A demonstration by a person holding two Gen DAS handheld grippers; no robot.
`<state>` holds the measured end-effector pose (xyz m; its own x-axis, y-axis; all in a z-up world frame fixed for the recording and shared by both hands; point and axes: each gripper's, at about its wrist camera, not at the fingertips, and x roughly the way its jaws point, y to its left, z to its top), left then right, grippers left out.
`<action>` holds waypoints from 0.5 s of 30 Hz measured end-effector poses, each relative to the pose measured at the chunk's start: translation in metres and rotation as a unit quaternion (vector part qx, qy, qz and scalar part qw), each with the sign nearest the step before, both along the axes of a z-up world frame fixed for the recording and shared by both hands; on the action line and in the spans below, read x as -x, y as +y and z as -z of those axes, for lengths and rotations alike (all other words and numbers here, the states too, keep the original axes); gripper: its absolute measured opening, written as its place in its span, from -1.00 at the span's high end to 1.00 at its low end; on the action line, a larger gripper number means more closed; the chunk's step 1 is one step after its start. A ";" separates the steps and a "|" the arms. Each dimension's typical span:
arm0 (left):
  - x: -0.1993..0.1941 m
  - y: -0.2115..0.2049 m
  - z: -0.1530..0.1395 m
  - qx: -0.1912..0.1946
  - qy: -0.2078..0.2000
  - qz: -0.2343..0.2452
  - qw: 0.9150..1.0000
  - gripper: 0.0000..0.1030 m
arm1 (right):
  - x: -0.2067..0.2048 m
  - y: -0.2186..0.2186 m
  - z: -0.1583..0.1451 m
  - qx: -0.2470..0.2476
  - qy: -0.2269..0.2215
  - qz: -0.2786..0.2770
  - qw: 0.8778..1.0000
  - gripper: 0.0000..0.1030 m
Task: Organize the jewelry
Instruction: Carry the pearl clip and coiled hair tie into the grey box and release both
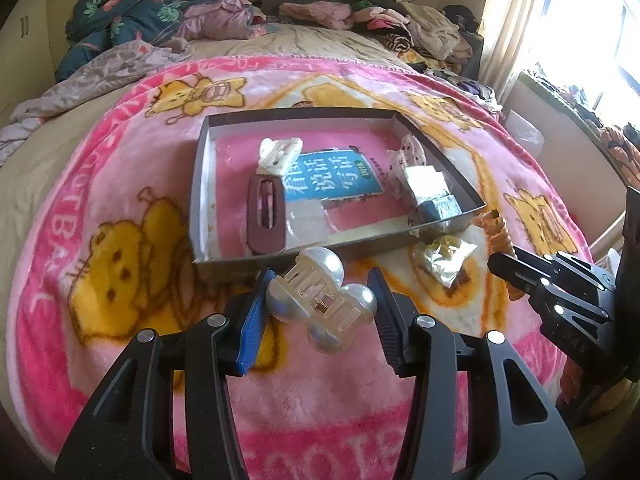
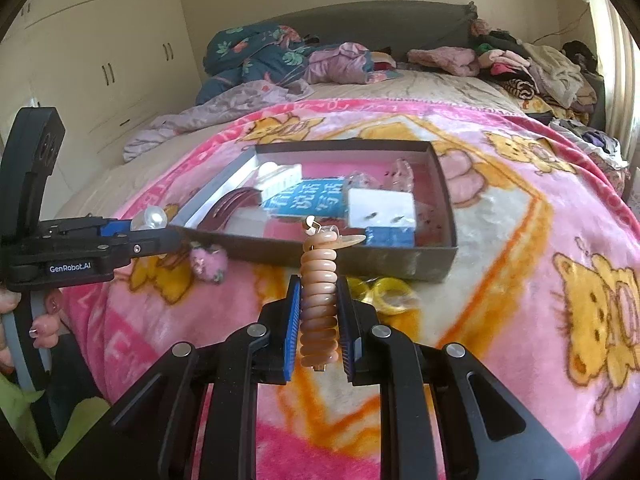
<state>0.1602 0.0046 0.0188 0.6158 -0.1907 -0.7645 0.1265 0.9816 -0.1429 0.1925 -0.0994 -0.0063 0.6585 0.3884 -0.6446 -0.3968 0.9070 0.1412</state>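
Pearl-studded clear claw clip (image 1: 322,307); ridged peach spiral clip (image 2: 319,300); fleecy blanket (image 2: 500,240).

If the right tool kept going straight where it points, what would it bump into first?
Probably the near wall of the grey box. The right tool, gripping a coiled hair tie, points straight at it, though depth is hard to judge.

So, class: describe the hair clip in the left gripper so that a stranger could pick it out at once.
Find the grey tray on the pink blanket. Just in front of it, the left gripper holds a clear claw clip. Only this one carries large pearly balls.
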 end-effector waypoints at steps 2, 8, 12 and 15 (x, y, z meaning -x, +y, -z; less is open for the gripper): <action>-0.004 -0.004 -0.001 0.000 0.000 0.004 1.000 0.24 | -0.003 -0.004 -0.001 -0.001 -0.002 0.004 1.000 0.67; -0.015 -0.011 -0.003 -0.003 -0.001 0.009 1.000 0.24 | -0.011 -0.013 -0.004 -0.003 -0.006 0.014 1.000 0.67; -0.024 -0.016 -0.004 -0.004 0.000 0.014 1.000 0.24 | -0.019 -0.018 -0.006 -0.004 -0.009 0.020 1.000 0.67; -0.031 -0.019 -0.006 -0.005 -0.001 0.018 1.000 0.24 | -0.027 -0.021 -0.009 -0.005 -0.011 0.025 1.000 0.67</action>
